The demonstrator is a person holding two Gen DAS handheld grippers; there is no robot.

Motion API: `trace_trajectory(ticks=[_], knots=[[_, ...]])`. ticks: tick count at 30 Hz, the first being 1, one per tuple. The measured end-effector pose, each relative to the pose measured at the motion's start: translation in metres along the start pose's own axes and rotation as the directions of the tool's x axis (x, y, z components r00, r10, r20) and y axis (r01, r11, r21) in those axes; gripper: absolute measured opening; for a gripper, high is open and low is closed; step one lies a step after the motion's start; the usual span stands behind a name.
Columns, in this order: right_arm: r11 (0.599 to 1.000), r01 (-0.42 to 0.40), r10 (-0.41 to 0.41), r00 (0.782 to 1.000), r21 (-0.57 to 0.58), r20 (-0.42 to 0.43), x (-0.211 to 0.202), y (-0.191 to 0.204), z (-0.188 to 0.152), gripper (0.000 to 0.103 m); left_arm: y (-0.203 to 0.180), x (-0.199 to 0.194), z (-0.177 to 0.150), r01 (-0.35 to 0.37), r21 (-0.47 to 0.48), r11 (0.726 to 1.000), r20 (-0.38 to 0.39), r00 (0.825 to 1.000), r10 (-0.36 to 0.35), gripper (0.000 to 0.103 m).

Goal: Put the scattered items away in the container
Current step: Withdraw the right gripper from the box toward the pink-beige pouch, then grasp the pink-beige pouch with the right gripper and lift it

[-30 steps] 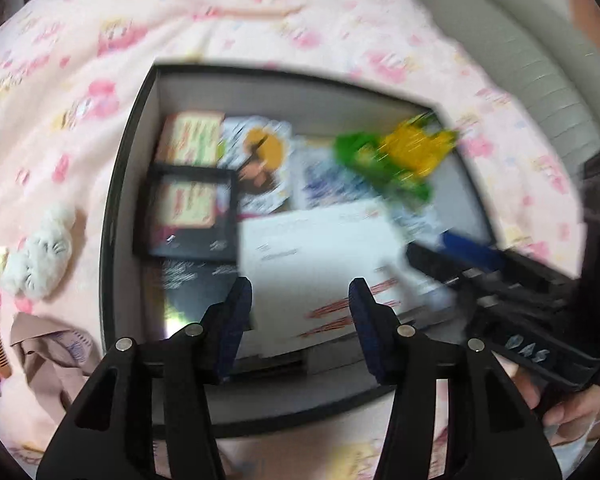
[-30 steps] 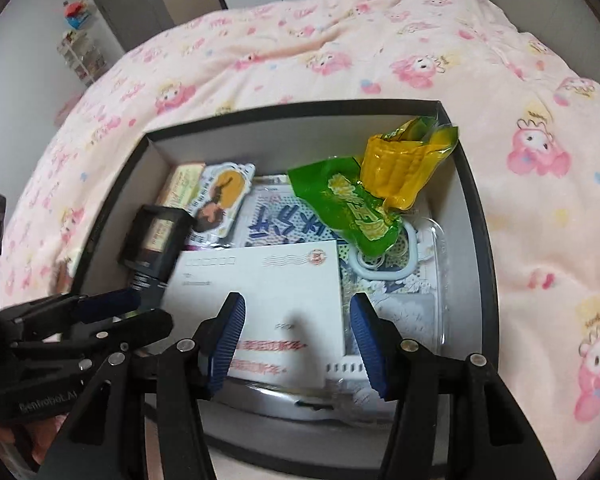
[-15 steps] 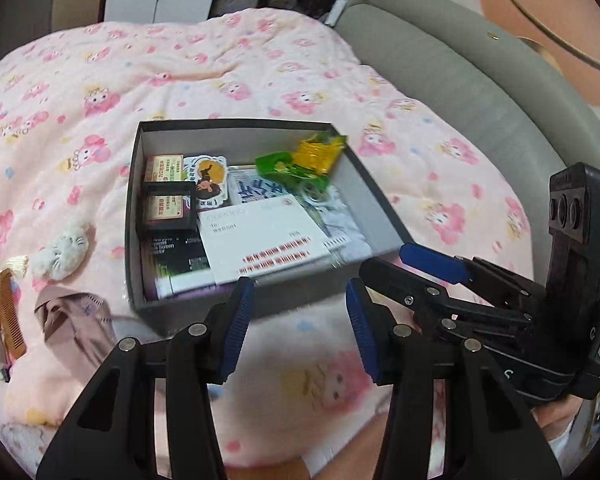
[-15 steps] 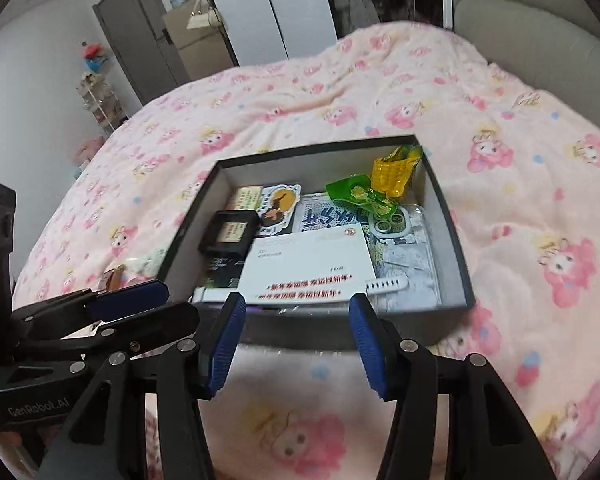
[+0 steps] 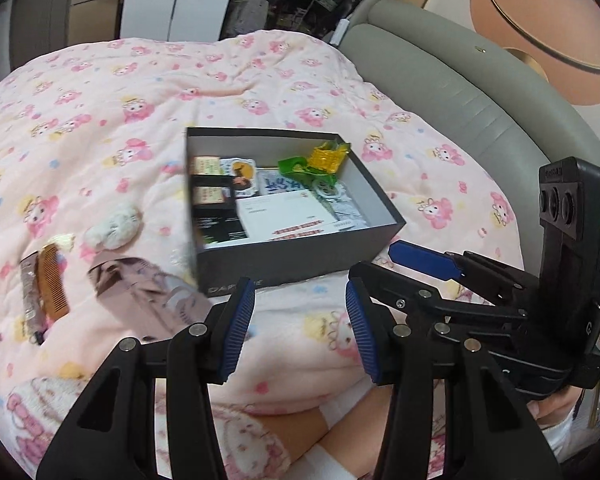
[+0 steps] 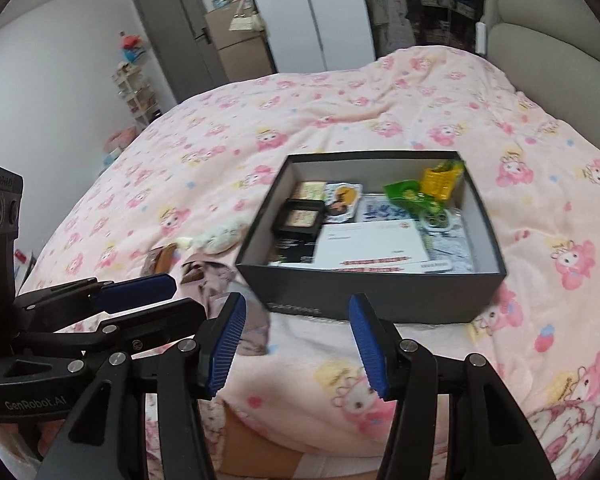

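A dark grey box (image 5: 292,264) (image 6: 364,292) sits on the pink bedspread. It holds a white envelope (image 5: 284,212) (image 6: 372,240), green and yellow snack packets (image 5: 320,160) (image 6: 424,188), small black boxes and cards. Left of the box lie a white plush toy (image 5: 114,226) (image 6: 220,236), a brown comb (image 5: 52,280) (image 6: 164,260) and a mauve pouch (image 5: 140,296) (image 6: 216,284). My left gripper (image 5: 300,328) is open and empty, near side of the box. My right gripper (image 6: 296,344) is open and empty, beside it.
A grey padded headboard (image 5: 460,80) (image 6: 540,40) curves along the right side of the bed. A person's leg (image 5: 300,436) shows under the grippers. A door and shelves (image 6: 168,40) stand at the back left.
Both grippers have pulled back and up from inside the box to the near side of the bed, both still open. The envelope stays in the box.
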State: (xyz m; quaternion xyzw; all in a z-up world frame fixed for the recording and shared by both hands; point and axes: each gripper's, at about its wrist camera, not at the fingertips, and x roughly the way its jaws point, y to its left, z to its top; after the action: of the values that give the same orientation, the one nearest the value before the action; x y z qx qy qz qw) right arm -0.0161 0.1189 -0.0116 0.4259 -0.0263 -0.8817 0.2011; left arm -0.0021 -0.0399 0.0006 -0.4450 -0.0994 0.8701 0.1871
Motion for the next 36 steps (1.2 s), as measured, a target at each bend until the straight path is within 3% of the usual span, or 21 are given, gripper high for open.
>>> trace_trajectory(ticks=[4, 7, 9, 15, 17, 20, 22, 24, 25, 26, 27, 28, 29, 32, 36], knots=[[0.997, -0.077, 0.076, 0.997, -0.017, -0.017, 0.014, 0.016, -0.001, 0.050, 0.033, -0.005, -0.006, -0.037, -0.103, 0.994, -0.006, 0.999, 0.036, 0.050], [0.997, -0.082, 0.082, 0.995, 0.003, -0.064, 0.036, 0.020, -0.007, 0.050, 0.074, 0.007, -0.012, -0.131, -0.224, 0.966, -0.057, 0.991, 0.121, 0.050], [0.996, -0.088, 0.092, 0.988, 0.032, -0.123, 0.059, 0.019, -0.014, 0.050, 0.098, 0.020, -0.017, -0.164, -0.293, 0.942, -0.099, 0.985, 0.141, 0.050], [0.992, -0.092, 0.112, 0.950, 0.083, -0.290, 0.127, 0.021, -0.036, 0.050, 0.151, 0.062, -0.032, -0.197, -0.433, 0.879, -0.190, 0.974, 0.125, 0.051], [0.993, -0.079, 0.103, 0.942, 0.087, -0.319, 0.146, 0.022, -0.040, 0.050, 0.160, 0.078, -0.032, -0.200, -0.449, 0.871, -0.220, 0.969, 0.109, 0.052], [0.992, -0.073, 0.106, 0.928, 0.103, -0.356, 0.172, 0.020, -0.042, 0.052, 0.169, 0.098, -0.033, -0.233, -0.457, 0.858, -0.260, 0.958, 0.122, 0.063], [0.986, -0.105, 0.148, 0.911, 0.130, -0.385, 0.192, 0.020, -0.046, 0.052, 0.176, 0.113, -0.035, -0.247, -0.480, 0.842, -0.300, 0.948, 0.107, 0.063], [0.983, -0.135, 0.172, 0.904, 0.122, -0.392, 0.204, 0.024, -0.050, 0.051, 0.181, 0.120, -0.037, -0.221, -0.507, 0.833, -0.306, 0.950, 0.066, 0.063], [0.983, -0.151, 0.180, 0.906, 0.106, -0.382, 0.205, 0.027, -0.051, 0.043, 0.183, 0.122, -0.037, -0.218, -0.517, 0.828, -0.306, 0.950, 0.059, 0.062], [0.981, -0.166, 0.191, 0.906, 0.099, -0.378, 0.205, 0.029, -0.051, 0.035, 0.183, 0.123, -0.037, -0.215, -0.519, 0.827, -0.307, 0.950, 0.054, 0.059], [0.975, -0.195, 0.220, 0.902, 0.104, -0.372, 0.203, 0.030, -0.052, 0.027, 0.182, 0.124, -0.037, -0.201, -0.514, 0.834, -0.304, 0.952, 0.042, 0.042], [0.973, -0.204, 0.230, 0.902, 0.108, -0.366, 0.201, 0.030, -0.052, 0.020, 0.178, 0.125, -0.035, -0.175, -0.494, 0.851, -0.301, 0.953, 0.021, 0.028], [0.971, -0.211, 0.236, 0.904, 0.108, -0.357, 0.197, 0.029, -0.051, 0.017, 0.171, 0.126, -0.035, -0.146, -0.464, 0.874, -0.300, 0.954, 0.000, 0.008], [0.975, -0.205, 0.221, 0.925, 0.083, -0.310, 0.175, 0.026, -0.048, 0.012, 0.145, 0.114, -0.035, -0.104, -0.359, 0.927, -0.258, 0.966, 0.008, 0.006], [0.976, -0.202, 0.215, 0.950, 0.081, -0.227, 0.127, 0.010, -0.050, 0.009, 0.115, 0.100, -0.041, 0.056, -0.267, 0.962, -0.204, 0.972, -0.114, 0.005]])
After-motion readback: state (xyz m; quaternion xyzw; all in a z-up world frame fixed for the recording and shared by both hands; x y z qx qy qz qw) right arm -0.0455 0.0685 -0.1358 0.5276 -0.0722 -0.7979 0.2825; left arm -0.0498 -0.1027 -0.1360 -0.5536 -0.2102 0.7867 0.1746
